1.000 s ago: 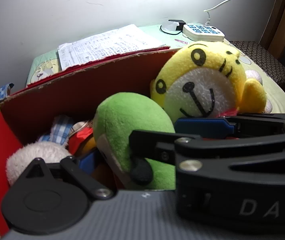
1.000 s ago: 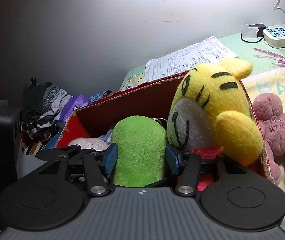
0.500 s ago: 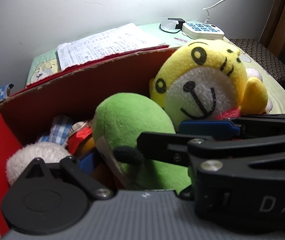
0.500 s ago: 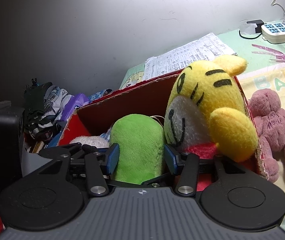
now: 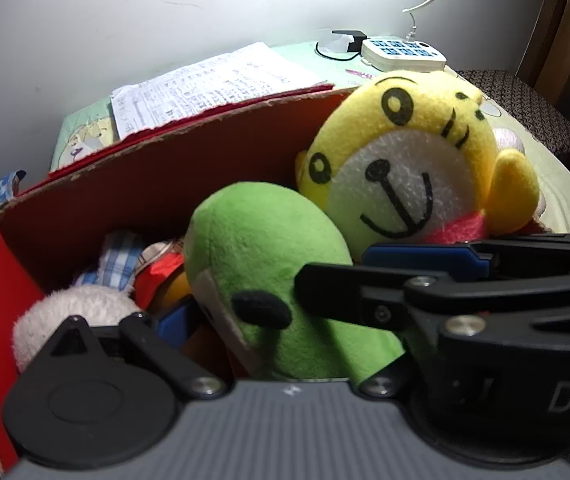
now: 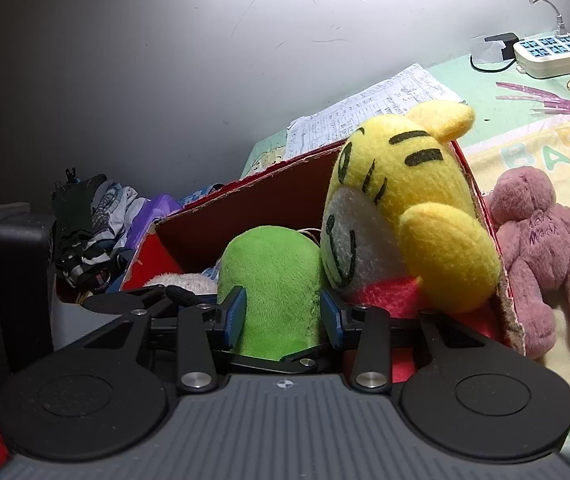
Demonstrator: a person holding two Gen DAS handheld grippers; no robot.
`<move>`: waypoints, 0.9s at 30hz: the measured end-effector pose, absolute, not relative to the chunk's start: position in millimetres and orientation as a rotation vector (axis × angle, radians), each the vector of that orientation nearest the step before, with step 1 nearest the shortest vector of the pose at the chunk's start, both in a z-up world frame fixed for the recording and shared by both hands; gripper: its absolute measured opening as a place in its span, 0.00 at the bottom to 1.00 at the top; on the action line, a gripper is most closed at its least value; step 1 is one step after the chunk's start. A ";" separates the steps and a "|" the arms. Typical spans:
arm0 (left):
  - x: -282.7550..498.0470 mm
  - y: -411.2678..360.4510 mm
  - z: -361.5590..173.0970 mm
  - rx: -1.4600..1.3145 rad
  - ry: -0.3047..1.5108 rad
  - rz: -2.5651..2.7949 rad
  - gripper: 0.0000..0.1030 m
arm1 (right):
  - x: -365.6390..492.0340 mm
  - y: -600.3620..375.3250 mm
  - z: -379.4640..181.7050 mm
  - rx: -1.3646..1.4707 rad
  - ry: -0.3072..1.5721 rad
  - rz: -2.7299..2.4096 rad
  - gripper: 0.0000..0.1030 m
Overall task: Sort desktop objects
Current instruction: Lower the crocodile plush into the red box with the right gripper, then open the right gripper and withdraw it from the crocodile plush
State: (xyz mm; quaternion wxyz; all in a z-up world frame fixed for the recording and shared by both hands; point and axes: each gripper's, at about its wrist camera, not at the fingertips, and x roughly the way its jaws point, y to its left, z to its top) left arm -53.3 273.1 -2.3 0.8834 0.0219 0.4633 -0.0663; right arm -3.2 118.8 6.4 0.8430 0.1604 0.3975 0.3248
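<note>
A red cardboard box [image 5: 157, 184] [image 6: 269, 208] holds several plush toys. A green plush [image 5: 261, 256] [image 6: 277, 280] lies in its middle, and a yellow tiger plush [image 5: 405, 160] [image 6: 405, 200] leans against the right end. My right gripper [image 6: 281, 316] has a blue pad pressed on each side of the green plush. In the left wrist view the right gripper [image 5: 337, 272] reaches in from the right. My left gripper [image 5: 285, 332] stands wide open around the same plush; its left pad [image 5: 173, 320] shows, and its right finger is hidden.
A white plush [image 5: 73, 312] and checked cloth fill the box's left end. A pink teddy [image 6: 541, 256] lies on the mat right of the box. Papers [image 5: 213, 88] and a power strip [image 6: 557, 54] sit behind. Clutter [image 6: 97, 216] is piled at the left.
The right gripper's pads have drawn closer together on the green plush. In the left wrist view it has slid right, and the plush has turned, its black eye shifting.
</note>
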 end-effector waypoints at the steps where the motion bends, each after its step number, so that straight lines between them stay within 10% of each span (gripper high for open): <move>1: -53.1 272.6 -2.3 0.050 0.967 -0.137 0.95 | -3.0 119.0 6.4 0.339 0.840 0.687 0.41; 27: -60.3 278.0 13.0 0.094 0.958 -0.031 0.98 | 1.2 111.7 6.7 0.325 0.855 0.671 0.24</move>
